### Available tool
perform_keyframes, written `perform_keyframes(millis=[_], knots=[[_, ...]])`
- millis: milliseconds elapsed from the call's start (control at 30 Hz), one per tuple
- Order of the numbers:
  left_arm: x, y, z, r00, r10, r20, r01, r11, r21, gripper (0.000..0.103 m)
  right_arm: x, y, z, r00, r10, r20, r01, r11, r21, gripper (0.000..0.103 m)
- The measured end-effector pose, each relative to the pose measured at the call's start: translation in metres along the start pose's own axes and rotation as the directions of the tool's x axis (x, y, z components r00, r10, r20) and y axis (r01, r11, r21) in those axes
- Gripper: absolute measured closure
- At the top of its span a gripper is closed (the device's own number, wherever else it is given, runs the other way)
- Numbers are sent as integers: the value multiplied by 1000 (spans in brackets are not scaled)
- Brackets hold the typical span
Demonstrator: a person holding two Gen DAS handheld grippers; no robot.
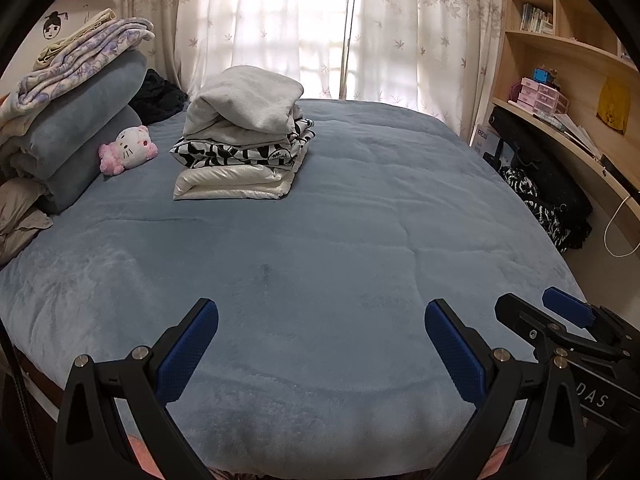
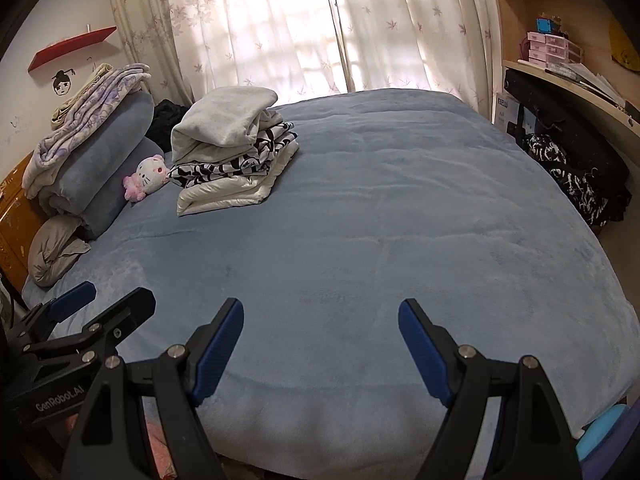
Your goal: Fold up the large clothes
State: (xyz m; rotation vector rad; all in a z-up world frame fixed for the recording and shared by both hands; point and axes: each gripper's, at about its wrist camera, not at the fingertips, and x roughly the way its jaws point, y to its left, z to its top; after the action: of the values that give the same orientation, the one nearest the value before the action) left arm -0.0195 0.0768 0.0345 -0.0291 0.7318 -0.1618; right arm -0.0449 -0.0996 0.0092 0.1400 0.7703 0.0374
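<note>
**Q:** Blue-grey bedspread (image 1: pixel 320 208), sunlit curtains (image 1: pixel 280 20) behind it: where do the task's things lie?

**A:** A stack of folded clothes (image 1: pixel 244 132) rests on the bedspread towards its far left, just beside a pink plush cat (image 1: pixel 128 150) and near the rolled bedding (image 1: pixel 76 120) at the head. Grey garment on top, black-and-white print in the middle, white at the base. A dark patterned garment (image 1: pixel 536 208) hangs off the far right edge of the bedspread, below the shelves (image 1: pixel 560 52); possibly the next item, though it is too dim to tell whether it is clothing to be folded.

**Q:** And the grippers?

**A:** Both hover over the near edge of the bedspread, side by side. The left gripper (image 1: pixel 322 336) has its jaws spread wide with nothing between them; the right gripper (image 2: pixel 320 336) likewise stands wide and empty.

**Q:** Which relation governs the coming move?

**A:** Judged from this layout, no unfolded garment lies on the bedspread ahead. The stack sits ahead and to the left, nearer the left gripper; the dark garment sits ahead and to the right, nearer the right gripper, its long axis running down the side of the bedspread.
</note>
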Motion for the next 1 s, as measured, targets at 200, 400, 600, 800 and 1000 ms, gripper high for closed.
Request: perform_keyframes(millis=[200, 400, 600, 800, 1000], knots=[[-2, 1, -2, 1000, 3, -3, -3, 1000, -2, 1, -1, 1, -2, 1000, 0, 1, 0, 1000, 1, 23], [-4, 1, -6, 1000, 6, -11, -6, 1000, -7, 1, -2, 1, -3, 1000, -2, -4, 2, 1000, 3, 23], [-4, 2, -8, 1000, 5, -21, -5, 1000, -11, 1, -1, 1, -5, 1000, 2, -8, -2, 1000, 7, 23], [-3, 2, -9, 1000, 7, -24, -7, 1000, -11, 1, -1, 2, -9, 1000, -1, -9, 1, 1000, 9, 23], [-3, 1, -10, 1000, 5, -31, -6, 1000, -18, 1, -1, 1, -7, 1000, 0, -9, 0, 1000, 7, 23]])
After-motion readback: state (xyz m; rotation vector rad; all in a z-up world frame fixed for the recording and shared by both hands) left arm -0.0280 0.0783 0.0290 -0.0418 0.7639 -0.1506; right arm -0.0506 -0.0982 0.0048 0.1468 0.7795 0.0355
